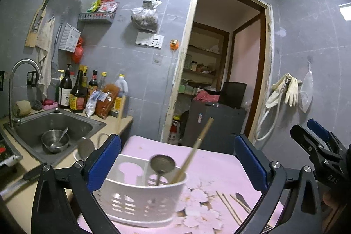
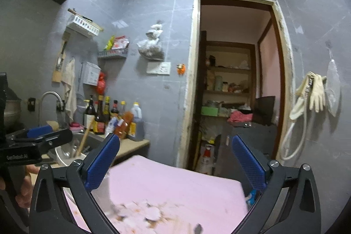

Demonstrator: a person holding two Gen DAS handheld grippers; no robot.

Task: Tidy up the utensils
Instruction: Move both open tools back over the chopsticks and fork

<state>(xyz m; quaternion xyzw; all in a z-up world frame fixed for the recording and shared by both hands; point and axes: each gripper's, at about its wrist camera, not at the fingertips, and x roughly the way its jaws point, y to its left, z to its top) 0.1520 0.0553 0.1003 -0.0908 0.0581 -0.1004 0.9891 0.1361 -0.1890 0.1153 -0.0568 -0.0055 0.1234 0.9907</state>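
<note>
A white slotted utensil holder [image 1: 142,194] stands on the pink flowered table cover [image 1: 215,168], between the blue pads of my left gripper [image 1: 177,159], which is open and empty just above it. A metal spoon [image 1: 162,165] and a wooden chopstick [image 1: 193,150] stand in its right compartment. More chopsticks [image 1: 230,207] and a dark utensil [image 1: 242,199] lie loose on the cover to the right. My right gripper [image 2: 175,163] is open and empty above the pink cover [image 2: 175,185]; it also shows at the right edge of the left wrist view [image 1: 316,146].
A steel sink [image 1: 57,124] with a bowl and spoon [image 1: 54,139] and a tap [image 1: 19,84] is on the left. Sauce bottles [image 1: 81,91] line the counter back. A doorway [image 1: 226,63] opens behind the table. Gloves and a hose [image 1: 285,91] hang on the right wall.
</note>
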